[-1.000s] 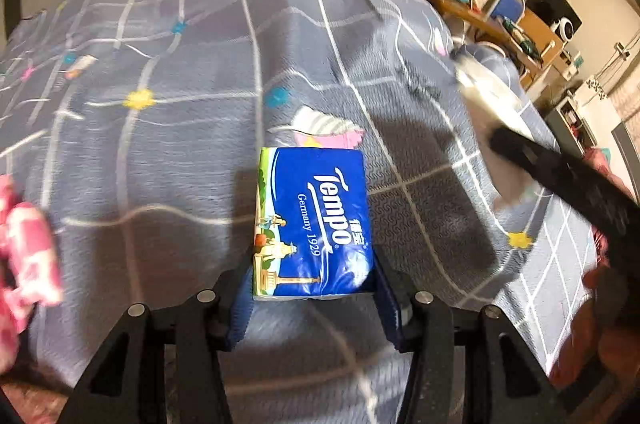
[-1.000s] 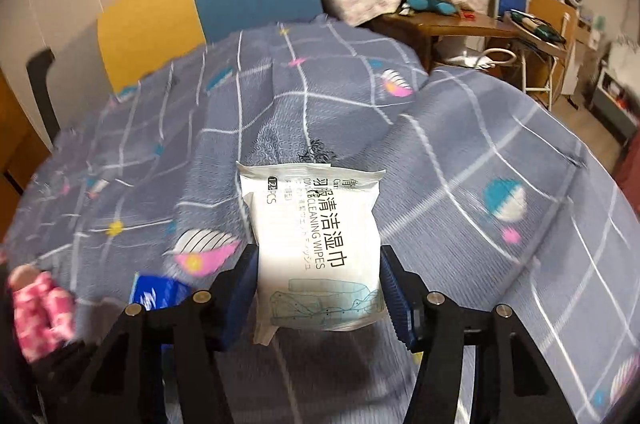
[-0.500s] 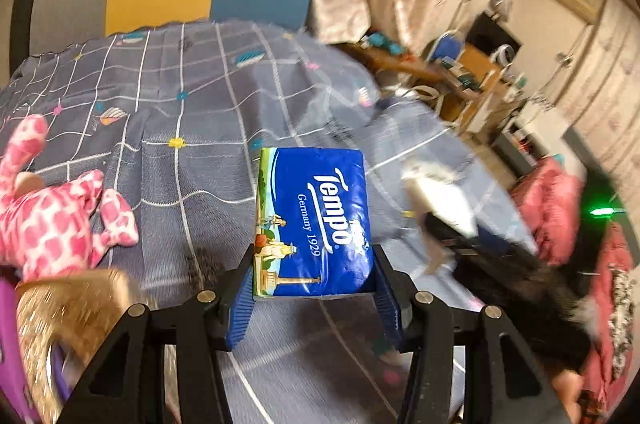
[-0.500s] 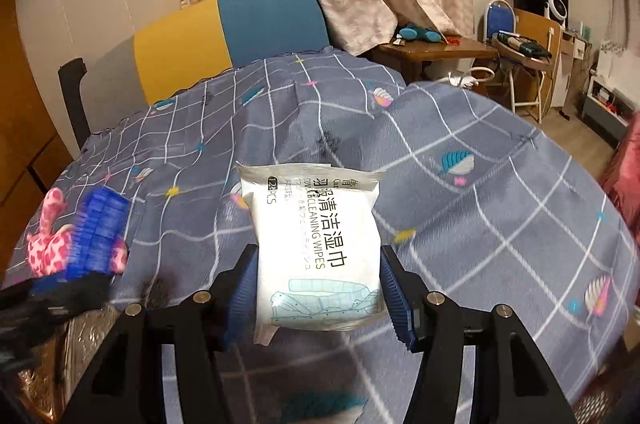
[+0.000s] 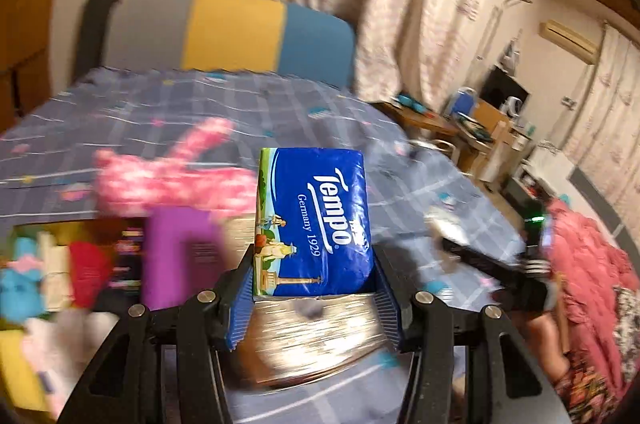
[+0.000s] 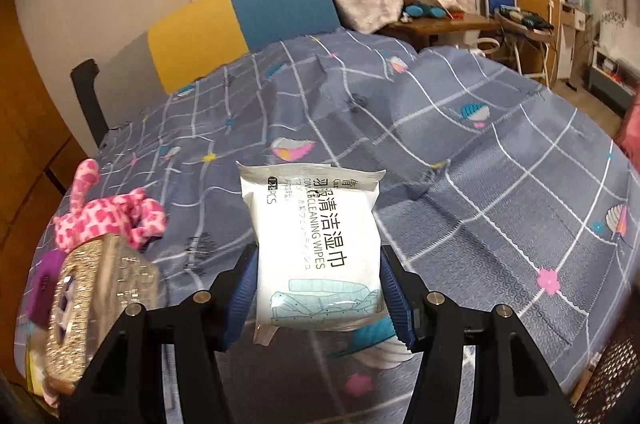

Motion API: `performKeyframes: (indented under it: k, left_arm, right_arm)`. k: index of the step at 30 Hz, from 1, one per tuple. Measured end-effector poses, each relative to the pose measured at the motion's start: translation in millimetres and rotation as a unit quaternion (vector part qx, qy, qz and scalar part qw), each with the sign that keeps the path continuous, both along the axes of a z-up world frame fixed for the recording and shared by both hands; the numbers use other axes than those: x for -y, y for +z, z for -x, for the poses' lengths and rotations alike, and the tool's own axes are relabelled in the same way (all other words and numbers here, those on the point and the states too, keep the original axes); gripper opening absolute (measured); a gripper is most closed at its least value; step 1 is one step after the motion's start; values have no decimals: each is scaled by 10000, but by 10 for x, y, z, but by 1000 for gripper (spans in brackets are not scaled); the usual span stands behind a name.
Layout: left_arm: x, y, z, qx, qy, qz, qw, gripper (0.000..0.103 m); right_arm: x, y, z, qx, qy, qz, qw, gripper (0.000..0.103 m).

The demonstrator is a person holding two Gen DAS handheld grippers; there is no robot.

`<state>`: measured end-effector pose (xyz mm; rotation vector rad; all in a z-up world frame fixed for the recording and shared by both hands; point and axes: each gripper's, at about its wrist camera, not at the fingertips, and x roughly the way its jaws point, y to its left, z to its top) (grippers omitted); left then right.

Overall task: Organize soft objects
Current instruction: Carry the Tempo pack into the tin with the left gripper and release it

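My left gripper [image 5: 314,298] is shut on a blue Tempo tissue pack [image 5: 314,220] and holds it in the air over a glittery gold box [image 5: 316,336]. My right gripper [image 6: 320,298] is shut on a white pack of cleaning wipes [image 6: 316,248] above the grey checked bedspread [image 6: 460,184]. A pink and white plush toy [image 6: 108,216] lies on the bed at the left; it also shows blurred in the left wrist view [image 5: 168,172]. The right gripper appears blurred at the right of the left wrist view [image 5: 492,264].
The gold box [image 6: 96,304] stands at the bed's left edge, holding a purple item [image 5: 176,252] and other colourful soft things [image 5: 48,272]. A grey, yellow and blue headboard [image 6: 240,20] is behind. A wooden desk [image 6: 448,24] and chairs stand at the right.
My left gripper has swung left and up with the tissue pack, from over the bedspread to over the gold box. My right gripper has lifted the wipes pack and drawn back a little.
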<state>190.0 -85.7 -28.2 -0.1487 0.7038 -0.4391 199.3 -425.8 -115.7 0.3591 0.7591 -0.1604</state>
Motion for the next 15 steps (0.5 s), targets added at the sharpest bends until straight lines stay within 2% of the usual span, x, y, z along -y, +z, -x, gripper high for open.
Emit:
performKeyframes:
  k: [5,7,15]
  left_arm:
    - [-697,-182,-62,-197,656,8,9976,53]
    - [-959,-292,-138,-432,874,57,9952,53]
    - [-1715,-700,-405,-1047,1443,-106,9839,53]
  right_arm:
    - [-324,239,117,272,192,153,9993,59]
    - [-471,355,163,396,308,158,9986,59]
    - [-1057,751,308,818,752,126,9937,59]
